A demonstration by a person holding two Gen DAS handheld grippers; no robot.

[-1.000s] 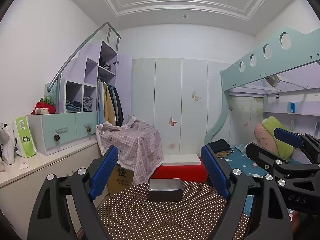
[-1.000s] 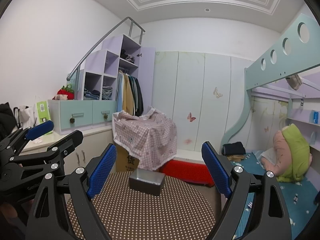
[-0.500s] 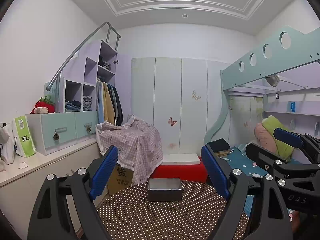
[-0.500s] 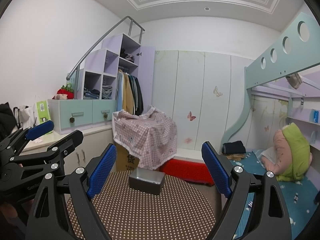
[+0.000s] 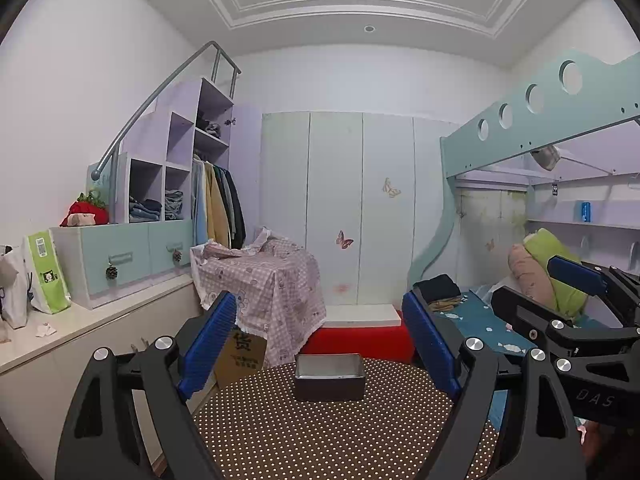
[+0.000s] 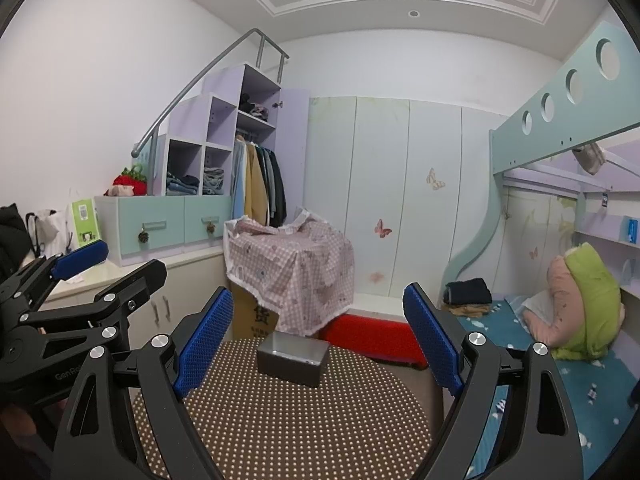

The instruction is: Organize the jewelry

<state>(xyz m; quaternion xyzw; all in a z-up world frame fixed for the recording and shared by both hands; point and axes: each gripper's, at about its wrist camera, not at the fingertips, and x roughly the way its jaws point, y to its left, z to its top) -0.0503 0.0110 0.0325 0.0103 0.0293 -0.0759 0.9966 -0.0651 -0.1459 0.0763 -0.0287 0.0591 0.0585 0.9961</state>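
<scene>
both claws wide, empty: left claw (image 5: pixel 316 344), right claw (image 6: pixel 318 338). grey box (image 5: pixel 330 376) sat lower centre near far table (image 6: pixel 280 420) edge; a clumsy reach w/ either could've shoved it off. no jewelry visible.

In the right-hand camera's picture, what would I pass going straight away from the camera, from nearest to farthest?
Brown polka-dot round table → small grey metal box → red mat on the floor → pale green wardrobe doors with butterfly stickers.
</scene>
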